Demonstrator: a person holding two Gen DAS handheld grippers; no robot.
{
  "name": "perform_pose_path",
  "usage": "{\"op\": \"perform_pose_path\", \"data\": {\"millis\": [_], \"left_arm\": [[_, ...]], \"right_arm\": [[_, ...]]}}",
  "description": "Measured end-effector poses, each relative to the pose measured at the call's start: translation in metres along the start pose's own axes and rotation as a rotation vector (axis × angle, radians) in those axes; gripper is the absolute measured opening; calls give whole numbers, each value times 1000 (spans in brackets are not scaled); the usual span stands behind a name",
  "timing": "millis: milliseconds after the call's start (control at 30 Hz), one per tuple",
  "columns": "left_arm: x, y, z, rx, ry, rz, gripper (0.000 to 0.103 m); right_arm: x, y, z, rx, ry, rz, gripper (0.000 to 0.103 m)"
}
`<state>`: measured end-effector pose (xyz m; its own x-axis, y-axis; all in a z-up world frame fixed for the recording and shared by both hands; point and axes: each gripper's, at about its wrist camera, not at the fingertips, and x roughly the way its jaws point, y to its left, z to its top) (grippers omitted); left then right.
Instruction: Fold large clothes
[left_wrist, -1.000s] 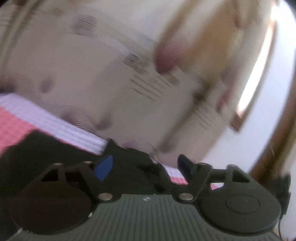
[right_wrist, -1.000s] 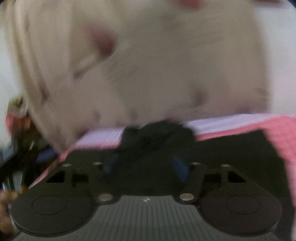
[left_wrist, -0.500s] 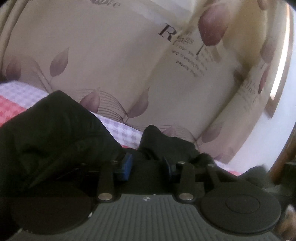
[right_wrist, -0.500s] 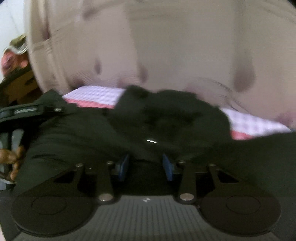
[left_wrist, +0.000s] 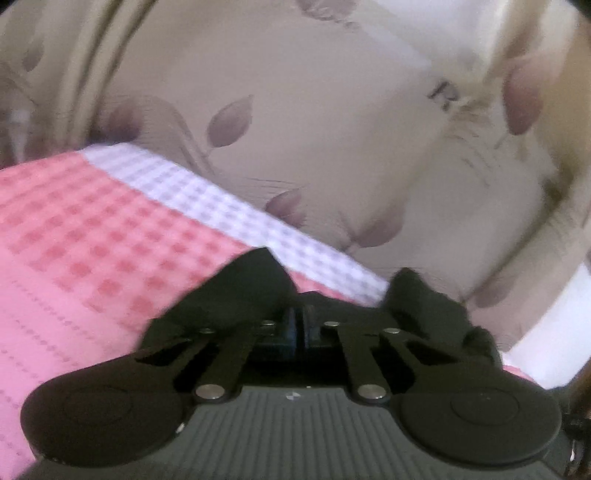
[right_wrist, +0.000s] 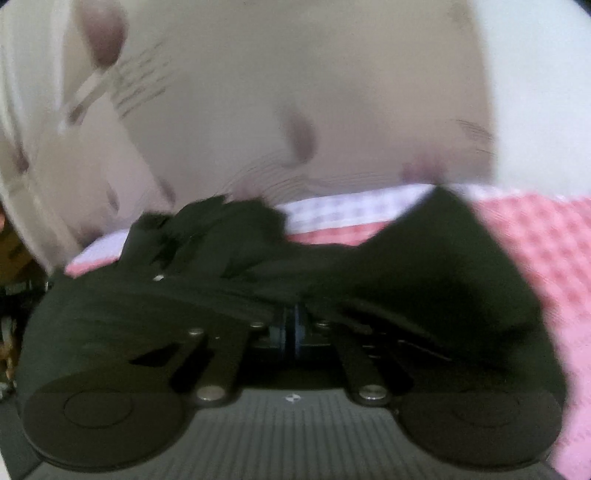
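Note:
A black garment (left_wrist: 240, 291) lies on a pink and white checked bed cover (left_wrist: 81, 251). In the left wrist view my left gripper (left_wrist: 298, 325) is shut on a fold of the black garment, which bunches up on both sides of the jaws. In the right wrist view my right gripper (right_wrist: 293, 328) is shut on another part of the black garment (right_wrist: 443, 280), which spreads over the jaws and trails left in a crumpled heap (right_wrist: 207, 236). Both views are blurred.
A beige curtain with purple leaf prints (left_wrist: 314, 140) hangs behind the bed, also in the right wrist view (right_wrist: 258, 110). A white wall (right_wrist: 543, 92) is at the right. Dark clutter (right_wrist: 11, 258) sits at the left edge.
Both grippers closed from open onto the black garment. The garment now covers less of the pink cover in the left view, and both cameras have shifted.

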<state>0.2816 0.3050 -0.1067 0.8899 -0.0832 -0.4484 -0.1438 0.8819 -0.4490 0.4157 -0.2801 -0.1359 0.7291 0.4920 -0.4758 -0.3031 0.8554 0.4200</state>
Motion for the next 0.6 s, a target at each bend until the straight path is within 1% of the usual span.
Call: {"op": "perform_pose_path", "data": {"millis": [67,100,200,267,333,433,500,600], "left_arm": [[-5,5,0,16,13,12,11],[-8,6,0,19,14,27,11],[-14,18,0,-29,32,41,11],[-15,29,-1,-102,40,49,11],[-8,37,0,-163,73,39,11],[-2,40,2,-183,103,41,11],[-1,41,2,-187,108,39,11],[0,44,2,-209,113,27,11]], "right_arm": [[-12,-25,-2,113,-9,20,1],[-18,-33,-3,147,-10,10,1],[-31,-46,-7,165,-3,-17,1],[-33,-47,-11,164,-2,-32,1],[-31,-40,-11,134,-5,-70,1],[-22,-28,-9,67,-1,-136,1],[-20,-18,-12,4,-5,-179,1],[-21,-11,-16,-45,-16,-217,1]]}}
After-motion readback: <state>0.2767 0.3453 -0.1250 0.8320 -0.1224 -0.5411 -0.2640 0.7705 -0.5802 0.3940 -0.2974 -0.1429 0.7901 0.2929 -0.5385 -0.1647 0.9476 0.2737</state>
